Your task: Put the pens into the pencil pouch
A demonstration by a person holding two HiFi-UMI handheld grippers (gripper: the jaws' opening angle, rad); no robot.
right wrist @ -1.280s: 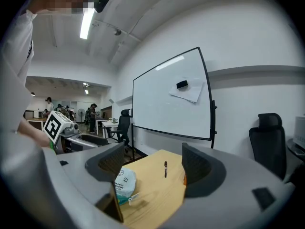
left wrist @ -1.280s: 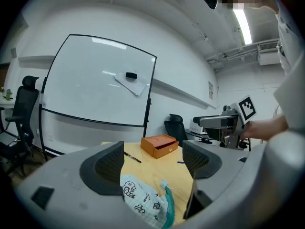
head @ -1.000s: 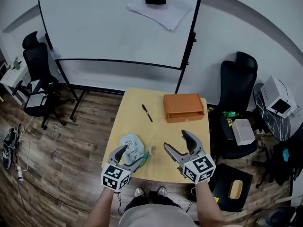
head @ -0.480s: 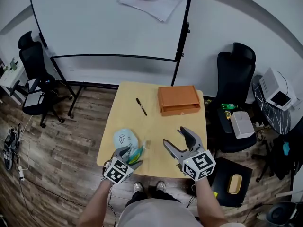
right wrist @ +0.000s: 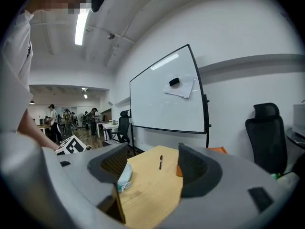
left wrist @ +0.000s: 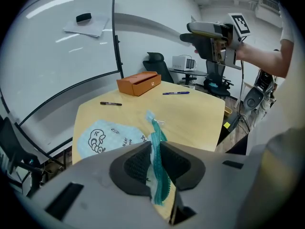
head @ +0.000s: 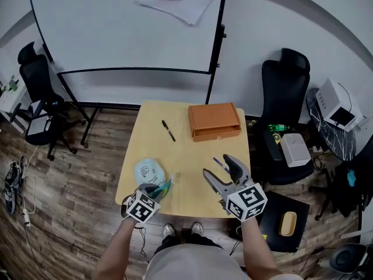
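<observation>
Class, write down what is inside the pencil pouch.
Nothing visible inside the pencil pouch; its fabric hides the interior. The black pen and blue pen lie outside it.

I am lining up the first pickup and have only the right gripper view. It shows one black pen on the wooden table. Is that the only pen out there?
Observer: No. A slim blue pen also lies on the light wooden table, close beside the right gripper and outside your frame.
Operator: Good. I can only see an end of the pouch. Is anything holding it?
Observer: Yes. The left gripper has just been closing, and its jaws now pinch the teal zipper edge of the pale blue fabric pouch.
</observation>
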